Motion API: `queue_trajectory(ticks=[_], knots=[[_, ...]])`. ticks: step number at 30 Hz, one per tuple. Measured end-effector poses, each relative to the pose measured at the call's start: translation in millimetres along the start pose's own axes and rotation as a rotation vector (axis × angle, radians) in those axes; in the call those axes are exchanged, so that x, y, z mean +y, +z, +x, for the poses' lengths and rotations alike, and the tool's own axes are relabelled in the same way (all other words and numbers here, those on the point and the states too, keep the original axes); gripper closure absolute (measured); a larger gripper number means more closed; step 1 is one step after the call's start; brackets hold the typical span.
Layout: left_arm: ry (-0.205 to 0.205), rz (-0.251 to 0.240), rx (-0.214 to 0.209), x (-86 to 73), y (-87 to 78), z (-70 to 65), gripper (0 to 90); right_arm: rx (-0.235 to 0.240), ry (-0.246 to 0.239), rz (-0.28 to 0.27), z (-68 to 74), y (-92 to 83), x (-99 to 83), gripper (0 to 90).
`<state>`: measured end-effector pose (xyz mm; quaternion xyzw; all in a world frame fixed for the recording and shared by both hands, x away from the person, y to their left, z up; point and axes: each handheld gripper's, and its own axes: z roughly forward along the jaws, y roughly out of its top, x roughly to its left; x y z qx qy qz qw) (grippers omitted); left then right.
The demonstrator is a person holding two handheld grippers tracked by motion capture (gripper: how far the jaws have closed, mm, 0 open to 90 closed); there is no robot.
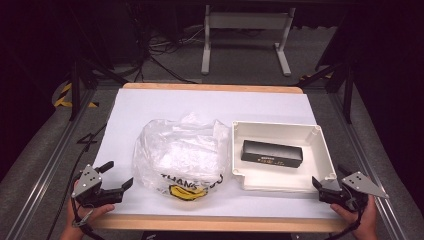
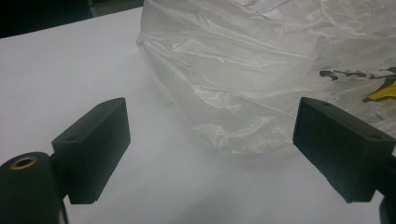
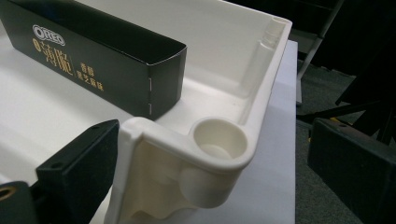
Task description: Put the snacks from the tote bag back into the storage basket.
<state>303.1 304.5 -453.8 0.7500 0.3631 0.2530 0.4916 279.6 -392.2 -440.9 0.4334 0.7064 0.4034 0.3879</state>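
Left gripper [image 1: 118, 176]: jaws spread wide, grasping nothing, resting low over the white paper-covered table [image 1: 150, 107]. Directly ahead of its jaws, just beyond the tips, lies the crumpled translucent plastic bag with black lettering and a yellow mark [image 2: 261, 70]; no contact is visible.

Right gripper [image 1: 320, 184]: jaws likewise spread apart, empty. The near corner of the shallow cream-white plastic tray [image 3: 219, 154] sits between them, close to the left jaw. Inside the tray, ahead and to the left of this gripper, lies the long black cardboard box with gold print [image 3: 100, 60].
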Motion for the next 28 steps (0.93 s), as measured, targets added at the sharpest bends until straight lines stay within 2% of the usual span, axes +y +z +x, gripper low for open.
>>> queue_trajectory(ticks=[19, 28], knots=[[0.009, 0.007, 0.009, 2.0, 2.1, -0.6, 12.1, 0.006, -0.013, -0.010, 1.1, -0.9, -0.7, 4.4], [0.012, 0.011, 0.010, 2.4, 2.6, -1.2, 12.1, 0.004, -0.002, -0.012, 0.5, -1.3, -1.0, 4.4]])
